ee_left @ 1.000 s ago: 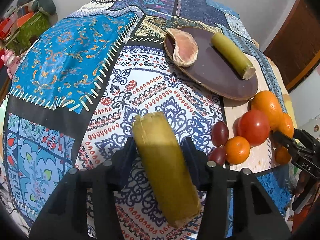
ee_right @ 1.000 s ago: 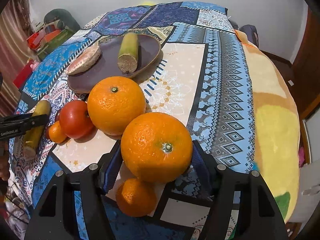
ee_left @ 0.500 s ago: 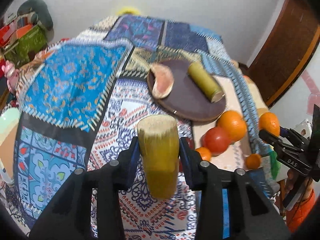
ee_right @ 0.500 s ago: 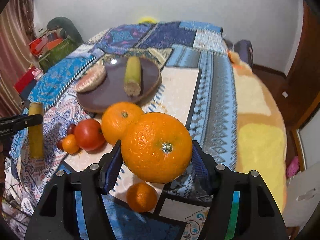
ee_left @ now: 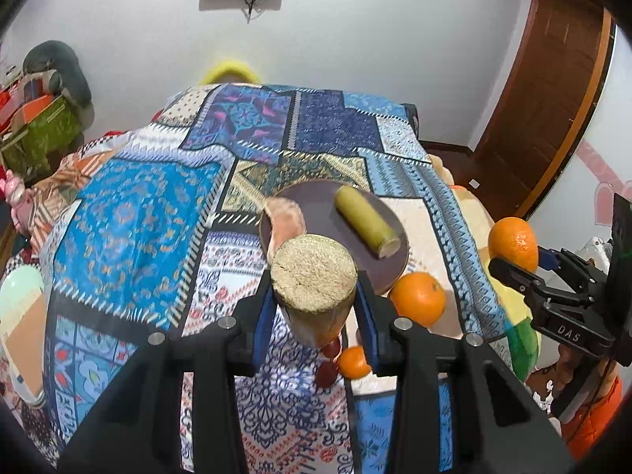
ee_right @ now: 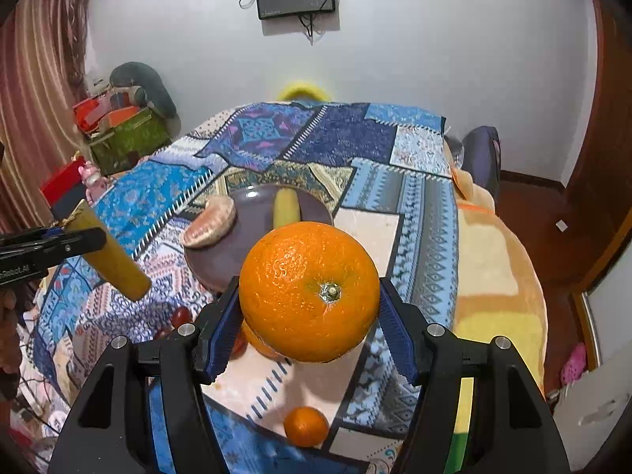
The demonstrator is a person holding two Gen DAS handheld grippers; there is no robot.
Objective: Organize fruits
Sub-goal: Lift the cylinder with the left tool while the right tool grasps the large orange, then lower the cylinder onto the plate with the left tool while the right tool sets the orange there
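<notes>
The brown plate sat on the patchwork cloth near the middle of the bed, and it held two things — a peeled pomelo segment at its left rim and a short sugarcane piece lying across its centre, the two apart. Off the plate, just beside its near rim, an orange rested on the cloth, with a small tangerine and dark red grapes closer to the near edge; another small tangerine lay apart, nearer the near right corner.

The left gripper was clamped on a second sugarcane piece — held above the cloth, tilted, its cut end facing the camera, blue pads pressed to both sides. The right gripper was closed around a large orange, stem end toward the lens, lifted clear of the cloth on the plate's near side.
</notes>
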